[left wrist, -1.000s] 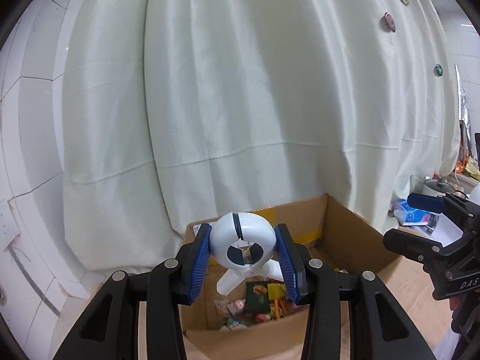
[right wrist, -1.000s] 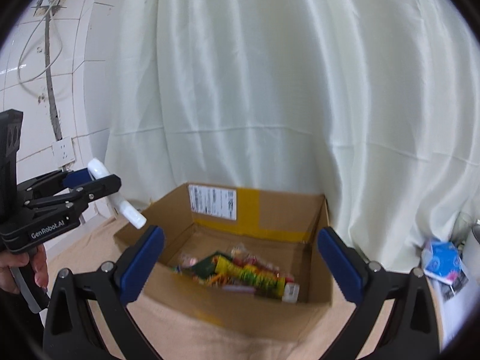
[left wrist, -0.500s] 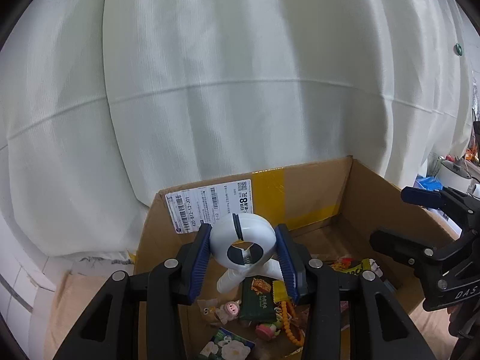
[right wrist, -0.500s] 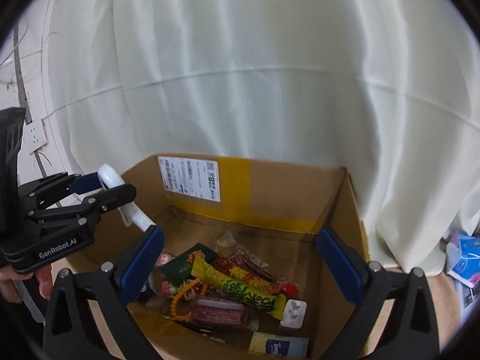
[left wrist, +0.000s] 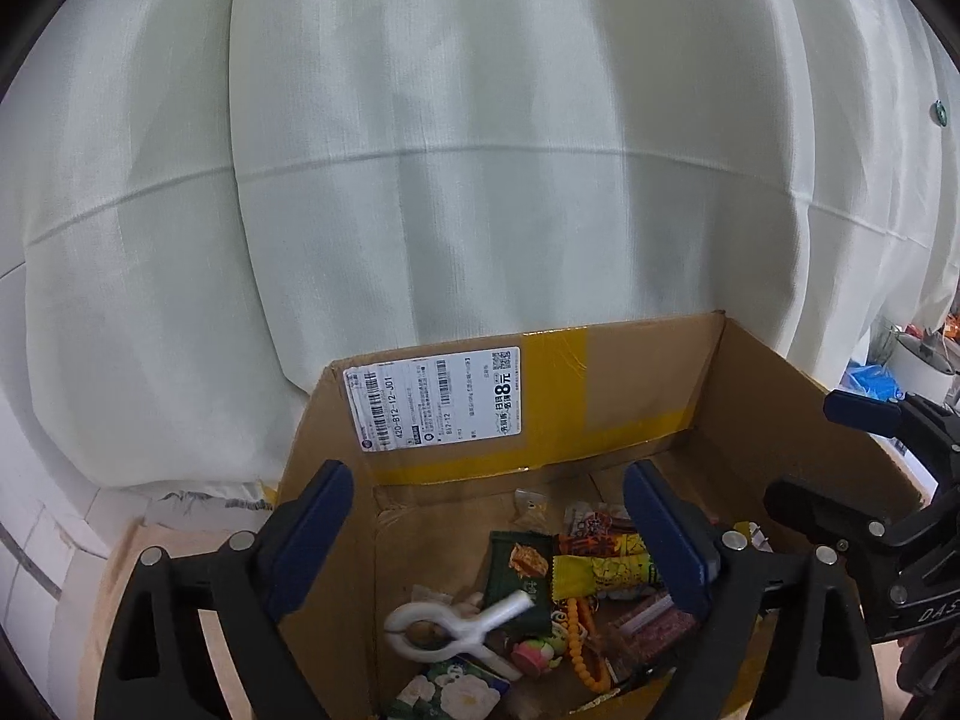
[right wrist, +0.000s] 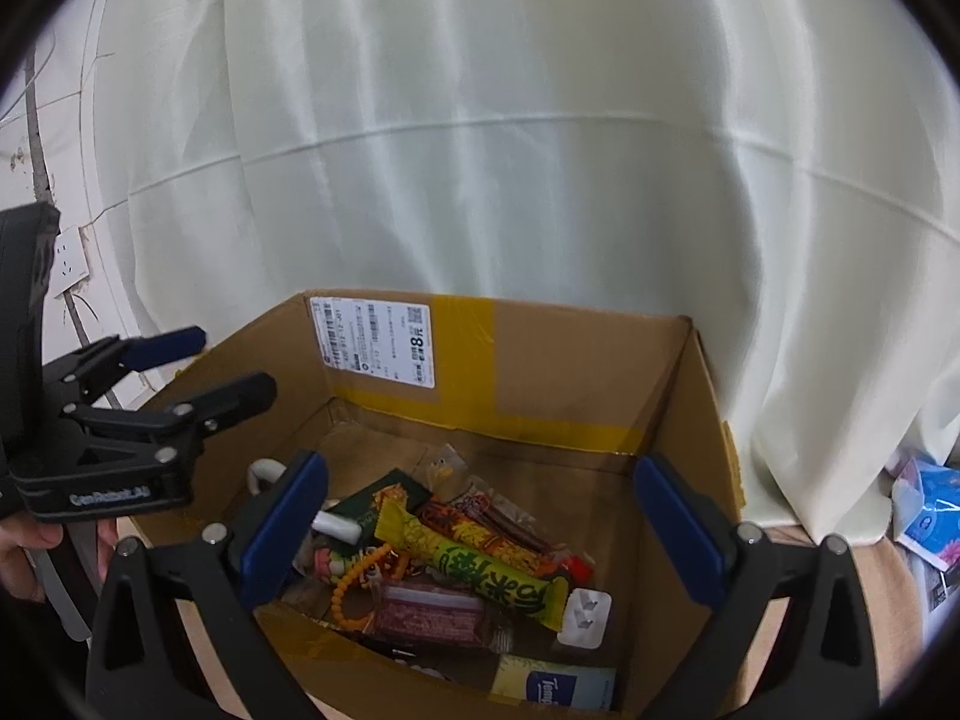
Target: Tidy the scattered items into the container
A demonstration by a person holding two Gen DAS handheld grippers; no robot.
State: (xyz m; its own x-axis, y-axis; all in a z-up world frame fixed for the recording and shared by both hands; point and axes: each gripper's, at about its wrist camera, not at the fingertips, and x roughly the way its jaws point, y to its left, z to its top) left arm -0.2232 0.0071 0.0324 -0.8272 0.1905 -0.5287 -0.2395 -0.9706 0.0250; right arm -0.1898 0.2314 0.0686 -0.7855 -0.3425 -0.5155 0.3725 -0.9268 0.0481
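Observation:
An open cardboard box holds several snack packets, an orange bead string and other small items. A white plastic clip lies inside it on the packets at the left; in the right wrist view only its ends show behind a finger. My left gripper is open and empty above the box's left side; it also shows in the right wrist view. My right gripper is open and empty above the box's near rim; it also shows in the left wrist view.
A white curtain hangs right behind the box. The box stands on a tan surface. Blue and white packets lie to the right of the box. A wall socket is on the tiled wall at the left.
My left gripper has opened and let go of the white clip, which has dropped into the box. Both grippers have moved closer over the box.

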